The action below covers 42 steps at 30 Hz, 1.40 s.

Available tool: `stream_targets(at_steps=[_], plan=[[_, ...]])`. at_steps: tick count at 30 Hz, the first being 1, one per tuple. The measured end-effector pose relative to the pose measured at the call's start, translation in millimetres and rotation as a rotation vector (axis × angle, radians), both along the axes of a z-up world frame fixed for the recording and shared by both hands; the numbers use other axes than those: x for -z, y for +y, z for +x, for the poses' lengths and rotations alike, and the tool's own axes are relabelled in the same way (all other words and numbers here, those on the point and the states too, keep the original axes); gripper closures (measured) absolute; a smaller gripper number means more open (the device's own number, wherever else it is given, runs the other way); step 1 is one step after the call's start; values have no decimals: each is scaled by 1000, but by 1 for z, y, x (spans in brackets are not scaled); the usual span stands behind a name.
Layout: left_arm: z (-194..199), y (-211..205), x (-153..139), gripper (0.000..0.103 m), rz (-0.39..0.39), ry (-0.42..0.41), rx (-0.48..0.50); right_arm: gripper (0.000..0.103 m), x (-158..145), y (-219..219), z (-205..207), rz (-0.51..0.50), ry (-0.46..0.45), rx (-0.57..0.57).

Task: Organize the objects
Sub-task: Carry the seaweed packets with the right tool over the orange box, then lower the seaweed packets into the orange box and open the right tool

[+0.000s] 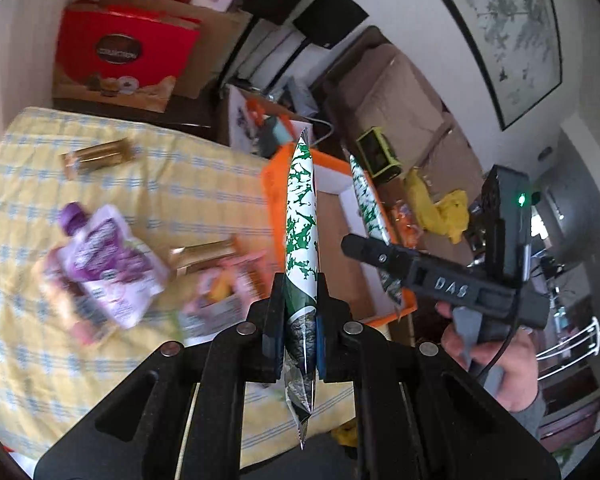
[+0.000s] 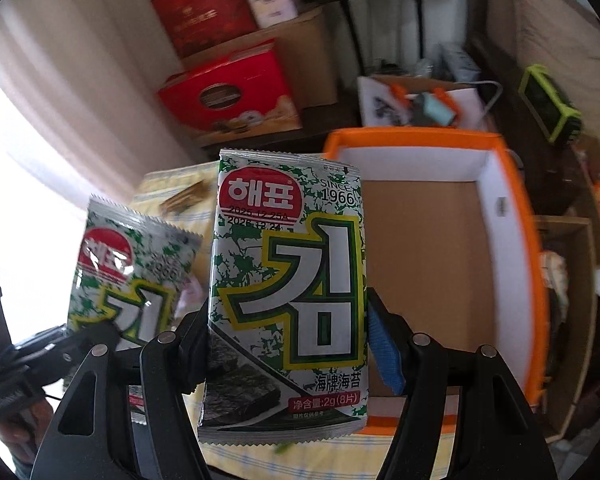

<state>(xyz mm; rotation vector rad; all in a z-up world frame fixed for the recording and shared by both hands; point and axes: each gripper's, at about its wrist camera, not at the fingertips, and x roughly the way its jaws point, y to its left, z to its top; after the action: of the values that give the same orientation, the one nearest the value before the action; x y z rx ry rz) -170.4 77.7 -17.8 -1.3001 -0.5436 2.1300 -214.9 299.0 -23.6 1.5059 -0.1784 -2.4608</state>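
Note:
Each gripper holds a green-and-white seaweed snack packet in the air above the table. In the left wrist view my left gripper (image 1: 300, 284) is shut on one seaweed packet (image 1: 300, 208), seen edge-on and upright. To its right, my right gripper (image 1: 374, 252) grips the second packet (image 1: 366, 196) over the orange box (image 1: 276, 184). In the right wrist view my right gripper (image 2: 288, 320) is shut across the width of its packet (image 2: 288, 280), printed face toward the camera. The orange box (image 2: 516, 240), white inside with a bare cardboard floor, lies just behind it. The left gripper (image 2: 96, 332) with its packet (image 2: 128, 268) is at lower left.
The table has a yellow checked cloth (image 1: 160, 184) with purple pouches (image 1: 108, 256), two gold bars (image 1: 100, 156) (image 1: 204, 256) and a pink packet. Red gift boxes (image 1: 124, 52) and cardboard cartons stand behind. A cluttered sofa (image 1: 400, 100) with a green device (image 1: 376, 152) is on the right.

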Motion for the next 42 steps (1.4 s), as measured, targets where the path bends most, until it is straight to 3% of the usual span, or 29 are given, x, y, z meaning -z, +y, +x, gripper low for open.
stream_targets(at_steps=[12, 21, 23, 28, 34, 36, 38, 42], plan=[[-35, 91, 28, 92, 103, -81, 24, 35, 17, 74, -7, 99, -23, 118], [-42, 129, 56, 91, 81, -100, 26, 32, 35, 87, -19, 134, -22, 146], [-42, 130, 59, 79, 64, -95, 18, 30, 37, 86, -19, 138, -20, 146], [-41, 125, 64, 64, 49, -103, 13, 28, 40, 88, -16, 151, -15, 153], [-33, 118, 49, 60, 15, -66, 43, 28, 35, 89, -13, 120, -13, 157], [-29, 116, 41, 53, -23, -40, 58, 28, 32, 87, -11, 121, -11, 153], [-24, 112, 30, 37, -71, -4, 59, 28, 29, 83, -9, 127, -7, 147], [-16, 97, 15, 23, -128, 33, 47, 26, 23, 75, -4, 148, 13, 145]])
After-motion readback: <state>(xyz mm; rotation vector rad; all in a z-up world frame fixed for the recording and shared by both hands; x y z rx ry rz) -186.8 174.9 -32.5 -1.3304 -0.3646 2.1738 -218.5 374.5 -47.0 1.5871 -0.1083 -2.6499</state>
